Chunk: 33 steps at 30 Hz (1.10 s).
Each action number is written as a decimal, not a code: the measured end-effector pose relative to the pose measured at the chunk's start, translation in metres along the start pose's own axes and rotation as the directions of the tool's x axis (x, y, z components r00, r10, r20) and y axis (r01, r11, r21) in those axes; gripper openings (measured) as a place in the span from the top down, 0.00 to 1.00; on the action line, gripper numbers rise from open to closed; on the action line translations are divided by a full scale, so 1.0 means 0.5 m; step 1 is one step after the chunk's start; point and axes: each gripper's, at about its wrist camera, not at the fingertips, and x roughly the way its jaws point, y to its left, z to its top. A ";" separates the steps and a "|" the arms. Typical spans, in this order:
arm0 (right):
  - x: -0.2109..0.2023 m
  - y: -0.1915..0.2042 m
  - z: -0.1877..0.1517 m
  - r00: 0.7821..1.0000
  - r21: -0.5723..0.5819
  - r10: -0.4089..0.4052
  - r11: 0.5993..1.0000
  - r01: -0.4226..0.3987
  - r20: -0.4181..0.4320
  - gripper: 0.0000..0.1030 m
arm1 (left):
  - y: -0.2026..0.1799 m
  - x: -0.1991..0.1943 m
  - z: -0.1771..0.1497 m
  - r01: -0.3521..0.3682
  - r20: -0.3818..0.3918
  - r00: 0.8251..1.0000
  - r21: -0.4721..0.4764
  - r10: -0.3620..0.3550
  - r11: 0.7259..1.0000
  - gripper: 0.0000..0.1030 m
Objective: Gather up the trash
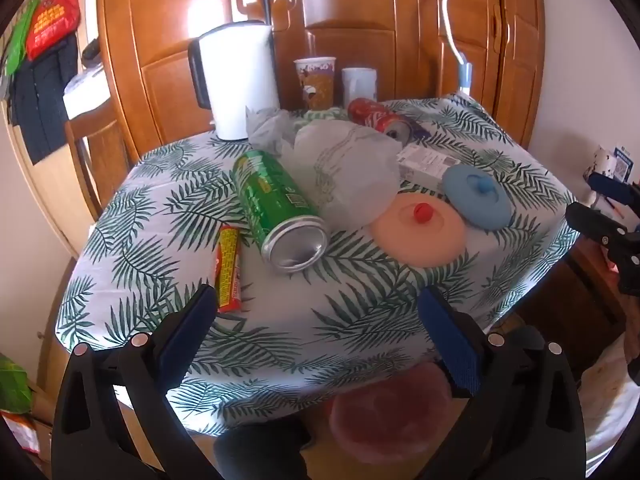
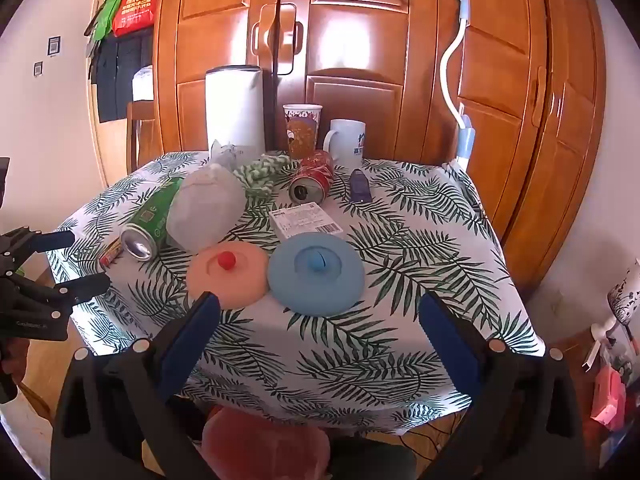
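**Both claws open, trash still on table**

Going left to right in the left wrist view: red snack wrapper lies flat at mid left. Just right of it, green can on its side, mouth facing the camera, so prob. empty. Crumpled white paper touches it. Red can lies upper middle. Peach lid & blue lid sit right, overlapping.

Left gripper wide open, holding nothing. Right gripper same. Bare tablecloth at bottom gives room; table edge near the wrapper.

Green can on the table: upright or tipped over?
Tipped over. The green can lies on its side on the tablecloth, its open top facing the camera, beside the crumpled white bag.
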 end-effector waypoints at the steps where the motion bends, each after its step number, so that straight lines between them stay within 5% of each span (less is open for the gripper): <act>1: 0.001 0.000 0.000 1.000 0.002 0.002 1.000 -0.002 -0.001 0.05 | 0.001 -0.001 0.000 0.006 0.002 1.000 -0.002 -0.006 1.000 0.05; 33: 0.003 0.004 -0.001 1.000 0.016 0.026 1.000 -0.026 0.005 0.05 | 0.019 -0.005 -0.013 -0.003 0.005 1.000 0.012 0.003 1.000 0.05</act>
